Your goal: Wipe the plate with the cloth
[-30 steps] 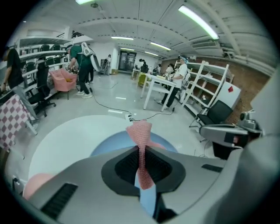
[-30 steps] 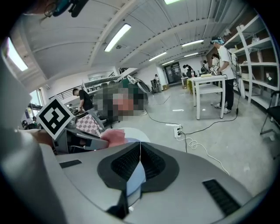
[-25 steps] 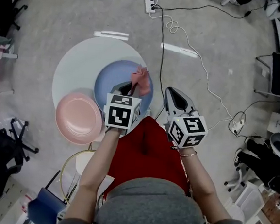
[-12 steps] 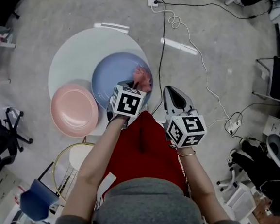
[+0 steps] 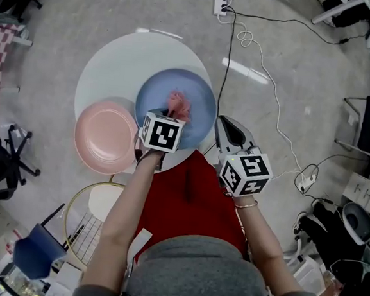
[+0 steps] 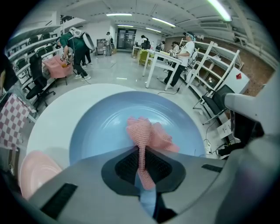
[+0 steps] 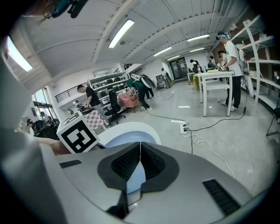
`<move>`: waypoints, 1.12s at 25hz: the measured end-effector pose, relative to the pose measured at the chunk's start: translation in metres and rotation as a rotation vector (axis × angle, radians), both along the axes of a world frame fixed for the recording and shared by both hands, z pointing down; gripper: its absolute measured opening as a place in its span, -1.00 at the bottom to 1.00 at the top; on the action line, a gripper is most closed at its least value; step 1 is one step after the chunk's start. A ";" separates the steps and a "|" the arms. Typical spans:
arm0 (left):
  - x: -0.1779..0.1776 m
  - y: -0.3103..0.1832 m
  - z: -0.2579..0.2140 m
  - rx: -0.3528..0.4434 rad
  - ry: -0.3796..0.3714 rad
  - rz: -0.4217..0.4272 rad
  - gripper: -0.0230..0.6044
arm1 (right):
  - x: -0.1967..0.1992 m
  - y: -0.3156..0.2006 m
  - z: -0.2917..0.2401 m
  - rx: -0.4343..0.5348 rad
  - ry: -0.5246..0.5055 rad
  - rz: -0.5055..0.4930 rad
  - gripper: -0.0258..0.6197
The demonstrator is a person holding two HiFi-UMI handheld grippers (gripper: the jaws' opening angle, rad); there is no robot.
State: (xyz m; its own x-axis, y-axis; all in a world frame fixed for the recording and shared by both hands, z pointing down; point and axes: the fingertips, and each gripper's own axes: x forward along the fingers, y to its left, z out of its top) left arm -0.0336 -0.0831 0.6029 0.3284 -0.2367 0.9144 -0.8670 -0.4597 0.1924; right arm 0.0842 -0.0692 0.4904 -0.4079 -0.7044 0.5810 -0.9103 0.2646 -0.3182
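Note:
A blue plate [image 5: 193, 93] lies on a round white table [image 5: 115, 61], with a pink plate [image 5: 102, 137] at its left. My left gripper [image 5: 168, 118] is shut on a pink knitted cloth [image 5: 178, 103], and the bunched end of the cloth rests on the blue plate. In the left gripper view the cloth [image 6: 146, 135] runs out from between the shut jaws over the blue plate [image 6: 105, 127]. My right gripper [image 5: 228, 130] hangs shut and holds nothing, just off the table's right edge. The right gripper view shows the blue plate [image 7: 118, 139] beyond its jaws.
A white cable [image 5: 267, 87] and a power strip [image 5: 222, 2] lie on the floor right of the table. A wire stool [image 5: 92, 216] stands near the person's left side. Office chairs [image 5: 3, 167] and desks ring the room. People [image 6: 78, 46] work in the background.
My left gripper has drawn the cloth down from the plate's right rim toward its middle, and the cloth now sits lower on the plate. The head view has shifted. The right gripper has hardly moved.

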 end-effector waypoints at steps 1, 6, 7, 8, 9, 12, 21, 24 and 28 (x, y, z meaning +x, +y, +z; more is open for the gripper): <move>-0.005 0.001 0.000 0.000 -0.005 -0.008 -0.82 | -0.004 0.000 0.001 -0.001 -0.001 -0.009 -0.83; -0.029 0.005 0.000 0.013 -0.047 -0.036 -0.82 | -0.026 0.001 0.002 -0.005 -0.002 -0.061 -0.83; -0.033 0.005 0.000 0.017 -0.058 -0.044 -0.82 | -0.029 0.000 0.001 -0.005 -0.002 -0.070 -0.83; -0.037 0.004 0.000 0.022 -0.067 -0.053 -0.82 | -0.032 -0.001 0.001 -0.004 -0.003 -0.078 -0.83; -0.040 0.003 -0.001 0.026 -0.074 -0.063 -0.82 | -0.035 -0.002 0.001 -0.004 -0.003 -0.085 -0.83; -0.051 0.000 -0.003 0.039 -0.100 -0.080 -0.82 | -0.043 -0.004 0.000 -0.001 -0.002 -0.103 -0.83; -0.087 0.007 -0.010 0.038 -0.137 -0.136 -0.82 | -0.057 -0.006 -0.008 0.021 -0.005 -0.134 -0.83; -0.094 0.007 -0.014 0.047 -0.141 -0.156 -0.82 | -0.059 -0.007 -0.010 0.025 -0.007 -0.141 -0.83; -0.102 0.004 -0.024 0.103 -0.132 -0.184 -0.82 | -0.058 -0.009 -0.013 0.036 -0.003 -0.139 -0.83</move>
